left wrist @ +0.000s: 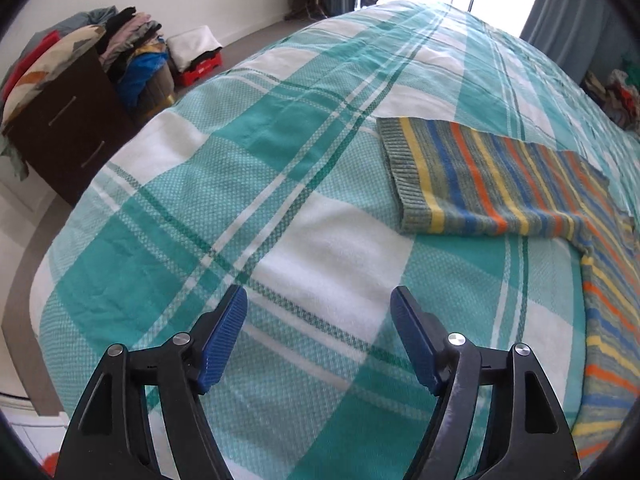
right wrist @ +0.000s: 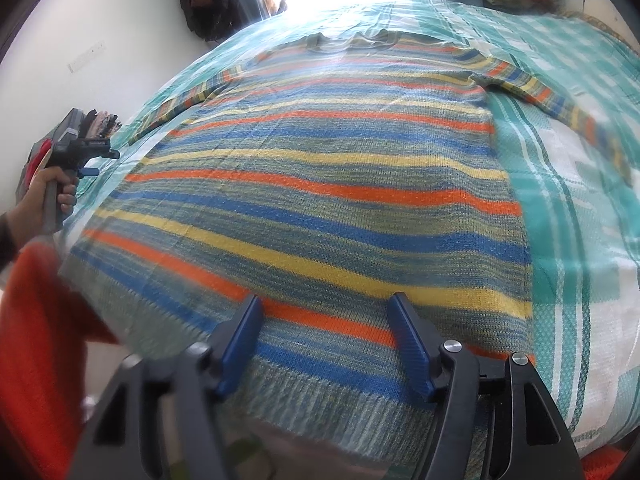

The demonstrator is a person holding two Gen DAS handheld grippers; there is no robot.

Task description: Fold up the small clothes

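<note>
One striped sweater (right wrist: 312, 184) lies flat on the bed (left wrist: 240, 184); two grippers, left (left wrist: 320, 300) and right (right wrist: 326, 308), both gape empty.

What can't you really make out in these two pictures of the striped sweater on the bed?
- Left wrist view: most of the striped sweater runs off the right edge.
- Right wrist view: the sweater's collar is washed out by window glare.
- Right wrist view: the left gripper is tiny at the edge; its jaws are unreadable there.

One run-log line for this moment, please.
left gripper: open, over bedspread | right gripper: open above striped sweater hem | sweater: flat, unfolded
</note>
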